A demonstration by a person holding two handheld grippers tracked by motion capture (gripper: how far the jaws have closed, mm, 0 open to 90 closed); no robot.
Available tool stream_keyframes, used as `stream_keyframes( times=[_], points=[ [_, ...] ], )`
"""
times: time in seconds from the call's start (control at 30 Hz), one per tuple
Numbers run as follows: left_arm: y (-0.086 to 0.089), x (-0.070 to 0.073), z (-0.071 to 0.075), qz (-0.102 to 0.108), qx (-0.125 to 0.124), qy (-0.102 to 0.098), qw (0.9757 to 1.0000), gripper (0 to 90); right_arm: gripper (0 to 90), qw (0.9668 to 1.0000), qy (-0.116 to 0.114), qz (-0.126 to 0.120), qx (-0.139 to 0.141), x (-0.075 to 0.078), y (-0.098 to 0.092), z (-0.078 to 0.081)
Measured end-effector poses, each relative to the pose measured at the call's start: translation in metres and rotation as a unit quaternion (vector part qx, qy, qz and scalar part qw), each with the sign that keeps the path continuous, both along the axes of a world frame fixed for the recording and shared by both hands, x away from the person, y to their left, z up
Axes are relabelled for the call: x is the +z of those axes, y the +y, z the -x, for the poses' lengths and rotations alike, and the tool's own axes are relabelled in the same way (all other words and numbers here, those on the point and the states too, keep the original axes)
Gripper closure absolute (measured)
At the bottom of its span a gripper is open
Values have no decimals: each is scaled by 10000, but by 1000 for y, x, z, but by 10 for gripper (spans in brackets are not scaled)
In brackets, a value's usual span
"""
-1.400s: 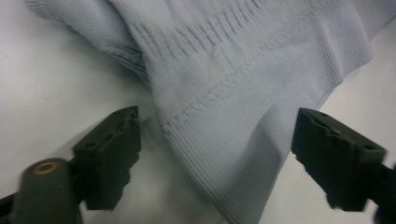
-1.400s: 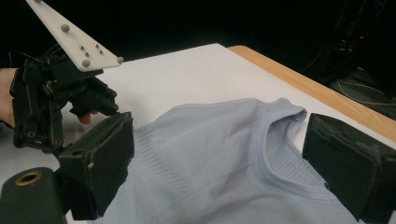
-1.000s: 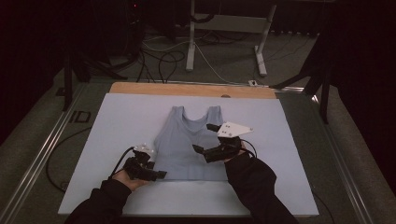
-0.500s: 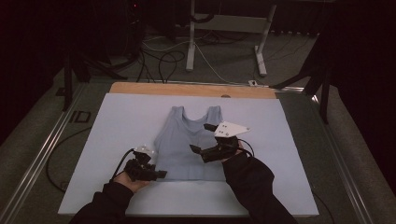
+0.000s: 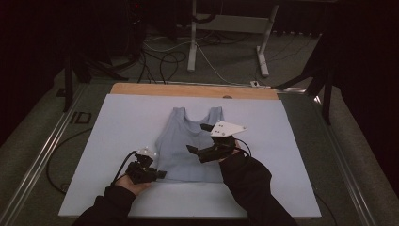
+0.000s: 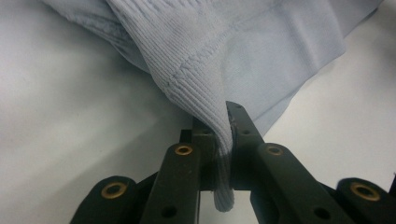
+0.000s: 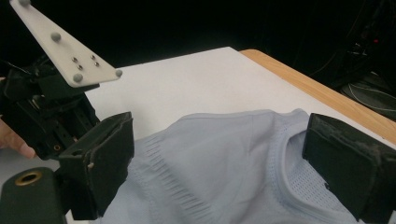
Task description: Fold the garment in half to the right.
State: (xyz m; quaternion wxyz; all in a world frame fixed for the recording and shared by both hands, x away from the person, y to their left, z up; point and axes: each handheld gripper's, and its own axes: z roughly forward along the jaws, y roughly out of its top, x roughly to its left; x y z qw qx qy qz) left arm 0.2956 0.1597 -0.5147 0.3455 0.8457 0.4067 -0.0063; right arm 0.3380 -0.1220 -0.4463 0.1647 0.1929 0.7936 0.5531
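Note:
A light blue ribbed tank top [image 5: 176, 141] lies flat on a white sheet [image 5: 122, 122], neckline toward the far side. My left gripper [image 5: 161, 174] sits at its near left hem corner. In the left gripper view the jaws [image 6: 223, 140] have just been closing and now pinch that hem corner [image 6: 219, 116], which rises off the sheet. My right gripper [image 5: 197, 138] hovers over the top's right half with its jaws wide apart. In the right gripper view its pads [image 7: 105, 158] stand either side of the cloth [image 7: 210, 135] without touching it.
The sheet covers a table with a wooden far edge [image 5: 188, 89]. Behind it stand white frame legs [image 5: 193, 47] and loose cables [image 5: 155, 52] on the floor. A metal rail [image 5: 51, 141] runs along the table's left side.
The right gripper has edged slightly left over the top. The left hand stays at the hem corner.

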Motion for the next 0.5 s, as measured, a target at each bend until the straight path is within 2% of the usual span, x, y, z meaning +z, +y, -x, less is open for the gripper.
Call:
stream_keyframes(
  times=[0.2, 0.37, 0.47, 0.5],
  points=[
    [-2, 4, 2, -33, -36, -154, 9999, 849, 90, 10000, 15, 15, 17, 0, 7, -5],
    [0, 2, 1, 130, 44, -89, 9999, 850, 90, 10000, 69, 30, -27, -1, 14, -12],
    [0, 2, 1, 122, 38, -97, 9999, 850, 93, 9999, 114, 70, -22, -1, 18, -16],
    [-1, 3, 3, 96, 42, -172, 9998, 850, 102, 9999, 120, 93, -39, -1, 19, -19]
  ],
)
